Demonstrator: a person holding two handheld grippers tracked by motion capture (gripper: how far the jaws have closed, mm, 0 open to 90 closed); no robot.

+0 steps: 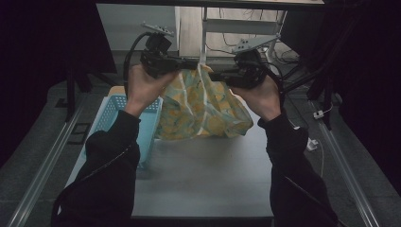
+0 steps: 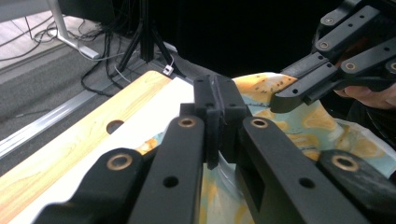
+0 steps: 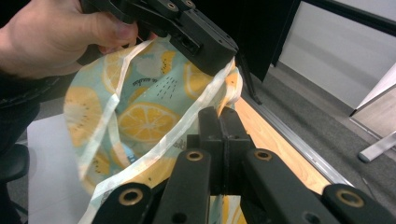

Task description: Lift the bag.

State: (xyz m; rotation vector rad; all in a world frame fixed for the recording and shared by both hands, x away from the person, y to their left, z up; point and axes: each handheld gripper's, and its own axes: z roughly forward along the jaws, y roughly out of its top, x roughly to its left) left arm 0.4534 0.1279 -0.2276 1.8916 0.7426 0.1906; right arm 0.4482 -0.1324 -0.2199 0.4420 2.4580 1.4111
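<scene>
Thing in hand: a fabric bag (image 1: 201, 106) printed with lemon slices on pale blue-green, edged with a cream band along its rim.
Where it is: held up above the grey counter (image 1: 203, 175), its lower part hanging down to about the counter's far end, just right of the light-blue plastic basket (image 1: 111, 118).
Which way it points: mouth upward, toward the tongs; the body sags below, so its long axis runs roughly top to bottom, spreading wider toward the base.
Mouth: in the right gripper view the rim is parted and the inside of the bag (image 3: 140, 116) shows.
Left tongs (image 1: 187, 64): pressed together on the bag's rim at the top left; in the left gripper view the jaws meet with fabric (image 2: 261, 88) just beyond them.
Right tongs (image 1: 215, 75): pressed together on the rim opposite, cream band pinched at the tips (image 3: 223, 116).
Tongs to each other: near, tips facing inward from either side of the mouth.
Writing: a small dark line of print sits on the fabric beside a pale fruit shape (image 3: 144, 81); too small to read.
Counter edge: a light wooden strip (image 2: 93, 126) with a round hole runs along it.
</scene>
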